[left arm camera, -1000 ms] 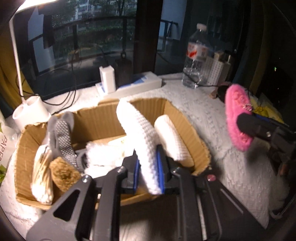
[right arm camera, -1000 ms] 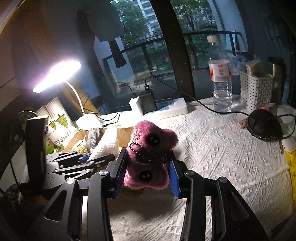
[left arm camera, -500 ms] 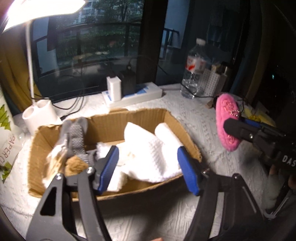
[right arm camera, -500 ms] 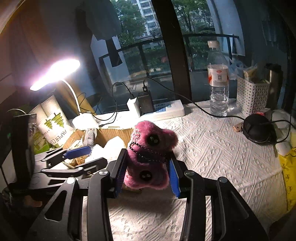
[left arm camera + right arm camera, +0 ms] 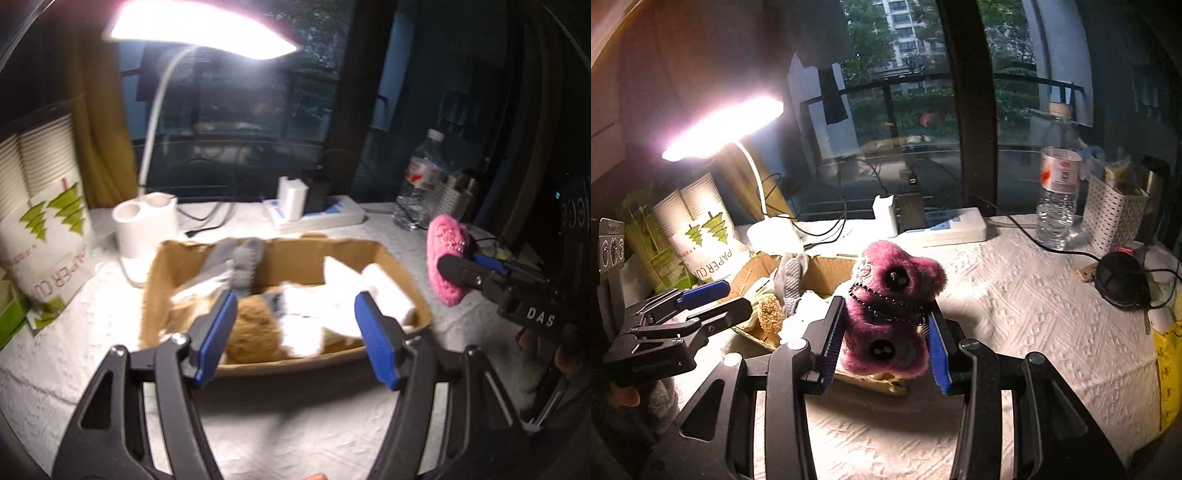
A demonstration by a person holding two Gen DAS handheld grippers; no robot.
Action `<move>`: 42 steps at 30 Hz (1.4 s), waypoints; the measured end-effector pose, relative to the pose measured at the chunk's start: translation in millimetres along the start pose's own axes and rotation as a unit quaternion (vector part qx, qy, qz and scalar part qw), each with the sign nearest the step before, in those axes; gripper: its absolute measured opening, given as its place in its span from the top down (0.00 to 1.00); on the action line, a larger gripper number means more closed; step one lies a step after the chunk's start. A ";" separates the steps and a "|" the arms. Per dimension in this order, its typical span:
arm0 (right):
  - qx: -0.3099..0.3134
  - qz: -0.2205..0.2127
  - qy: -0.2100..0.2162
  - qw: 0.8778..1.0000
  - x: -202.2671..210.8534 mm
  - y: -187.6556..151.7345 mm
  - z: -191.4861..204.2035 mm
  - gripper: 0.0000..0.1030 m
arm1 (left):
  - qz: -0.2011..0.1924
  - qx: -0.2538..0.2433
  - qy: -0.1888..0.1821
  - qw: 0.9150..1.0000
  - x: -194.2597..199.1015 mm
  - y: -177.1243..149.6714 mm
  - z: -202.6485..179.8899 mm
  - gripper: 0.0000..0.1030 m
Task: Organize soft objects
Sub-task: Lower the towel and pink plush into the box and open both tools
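A shallow cardboard box (image 5: pixel 295 369) sits on the white textured cloth. It holds white knitted cloths (image 5: pixel 332 306), a grey sock (image 5: pixel 243 262) and a brown fuzzy item (image 5: pixel 255 336). My left gripper (image 5: pixel 297 338) is open and empty, just in front of the box. My right gripper (image 5: pixel 884 341) is shut on a pink plush toy (image 5: pixel 890 314) and holds it above the box's right end (image 5: pixel 827 269). The pink plush (image 5: pixel 445 262) also shows at the right of the left wrist view. The left gripper (image 5: pixel 705 299) shows at the left of the right wrist view.
A lit white desk lamp (image 5: pixel 147 229) and a paper-cup pack (image 5: pixel 48 229) stand left of the box. A power strip with chargers (image 5: pixel 317 214), a water bottle (image 5: pixel 419 188) and a white basket (image 5: pixel 1115 214) line the back. A black round object (image 5: pixel 1121 278) lies at the right.
My left gripper opened and let the white knitted cloth drop into the box, then pulled back and up. My right gripper kept holding the pink plush near the box.
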State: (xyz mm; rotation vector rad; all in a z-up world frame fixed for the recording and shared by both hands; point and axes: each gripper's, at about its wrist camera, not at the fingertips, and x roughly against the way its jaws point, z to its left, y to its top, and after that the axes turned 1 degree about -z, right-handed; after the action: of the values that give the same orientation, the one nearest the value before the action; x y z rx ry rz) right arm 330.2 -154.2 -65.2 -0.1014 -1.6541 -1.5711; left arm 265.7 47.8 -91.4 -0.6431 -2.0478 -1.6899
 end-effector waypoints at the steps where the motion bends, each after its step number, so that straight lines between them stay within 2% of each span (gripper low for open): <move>1: 0.003 0.003 0.001 1.000 -4.5 1.0 2.5 0.58 | -0.001 0.005 0.004 1.000 0.2 -1.9 6.2 0.35; 7: 0.002 0.026 0.004 1.000 -37.2 2.6 8.8 0.58 | 0.011 0.028 0.008 1.000 -2.4 -8.0 30.4 0.35; 13: -0.002 0.055 0.003 0.999 -71.9 -4.0 9.1 0.58 | 0.018 0.032 0.004 0.999 -8.6 -10.8 35.6 0.35; 18: 0.010 0.071 -0.018 0.997 -92.1 -13.1 8.3 0.58 | 0.025 0.037 0.004 0.999 -16.1 -12.1 37.8 0.35; 24: 0.022 0.072 -0.023 0.997 -91.9 -13.1 12.4 0.56 | 0.033 0.039 0.006 0.999 -22.7 -13.7 39.0 0.35; 31: 0.021 0.060 -0.025 0.998 -80.2 -8.9 12.7 0.35 | 0.027 0.041 0.010 0.999 -14.2 -13.3 37.9 0.35; 42: 0.021 0.034 -0.029 0.999 -35.0 -10.6 17.8 0.34 | 0.010 0.032 0.020 0.999 13.2 -14.5 24.2 0.33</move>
State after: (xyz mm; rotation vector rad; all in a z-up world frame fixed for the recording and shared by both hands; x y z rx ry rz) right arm 338.0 -124.9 -92.2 -0.1818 -1.7095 -1.4943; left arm 246.0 70.4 -99.8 -0.6021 -2.0524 -1.6056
